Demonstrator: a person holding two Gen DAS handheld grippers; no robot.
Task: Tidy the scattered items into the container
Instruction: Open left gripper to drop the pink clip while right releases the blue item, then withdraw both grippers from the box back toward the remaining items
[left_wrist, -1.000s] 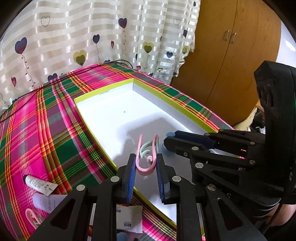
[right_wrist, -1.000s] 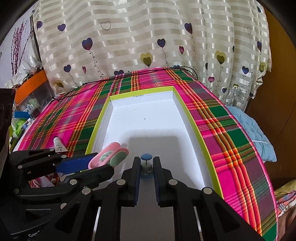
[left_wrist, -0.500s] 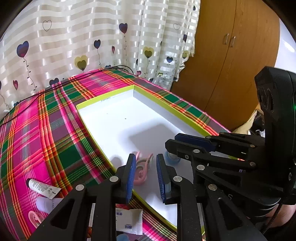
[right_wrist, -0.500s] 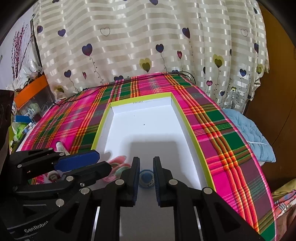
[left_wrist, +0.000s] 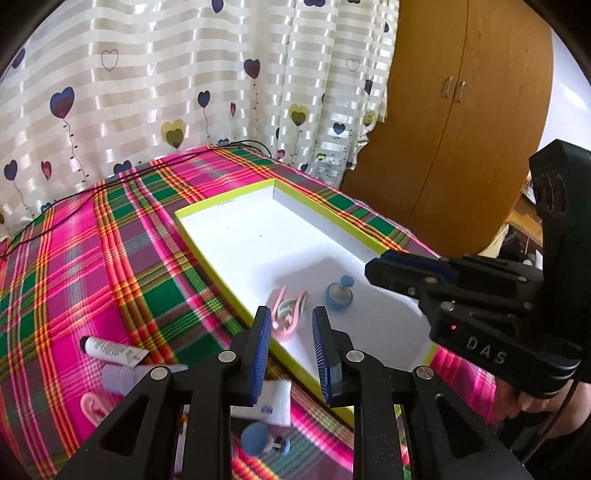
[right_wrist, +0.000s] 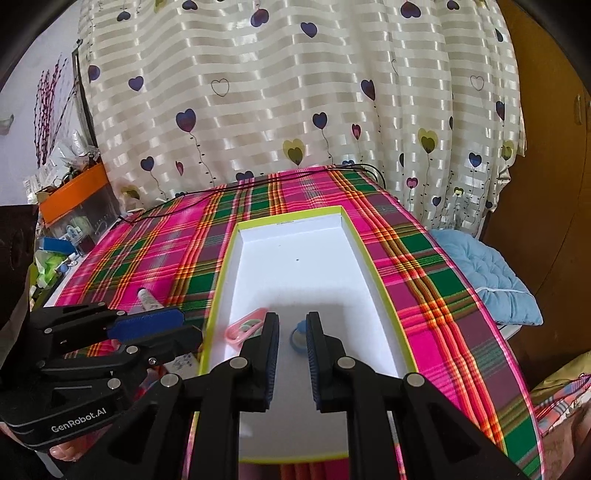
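Both grippers have lifted off their drops: from the left wrist, the left gripper hangs spread and empty over the box's near rim (clip just inside), while from the right wrist the right gripper, jaws opening on nothing, hovers over the blue knob, white floor open beyond.
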